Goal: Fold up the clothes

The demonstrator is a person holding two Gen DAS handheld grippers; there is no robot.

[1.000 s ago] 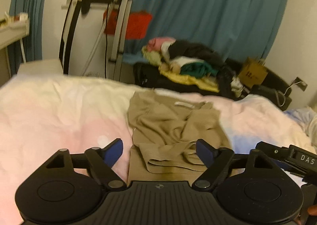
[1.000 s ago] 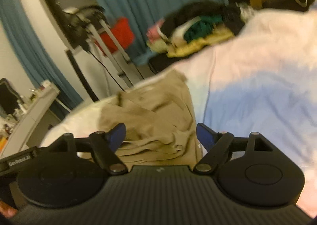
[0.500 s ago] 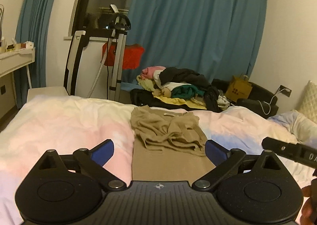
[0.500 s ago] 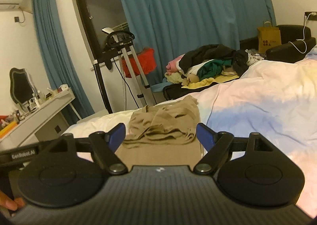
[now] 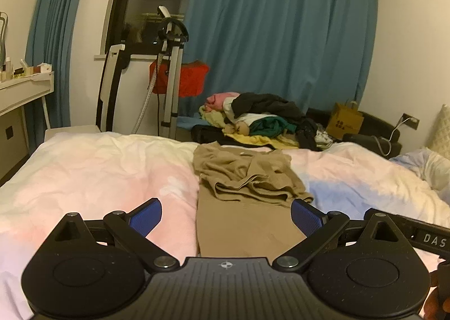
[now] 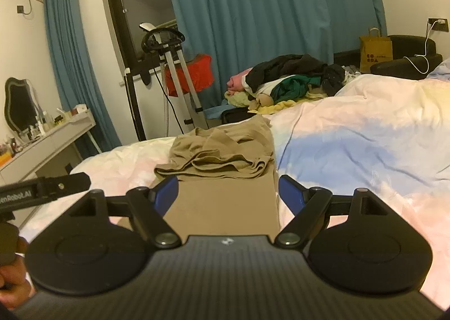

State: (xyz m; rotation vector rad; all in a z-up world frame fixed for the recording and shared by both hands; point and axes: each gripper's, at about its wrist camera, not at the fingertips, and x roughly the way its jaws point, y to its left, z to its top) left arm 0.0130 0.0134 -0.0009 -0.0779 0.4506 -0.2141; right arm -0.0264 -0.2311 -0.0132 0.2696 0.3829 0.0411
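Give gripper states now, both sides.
Left gripper: open, empty, above the tan garment.
Right gripper: open, empty, above the same garment.

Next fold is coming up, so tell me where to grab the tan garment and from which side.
Take the tan garment by its flat near end, one corner per hand-held gripper, coming from the near side. That end lies smooth and single-layered toward both open grippers, while the far half is bunched and would probably drag.

left hand-held gripper (image 5: 226,217) agape, right hand-held gripper (image 6: 228,193) agape
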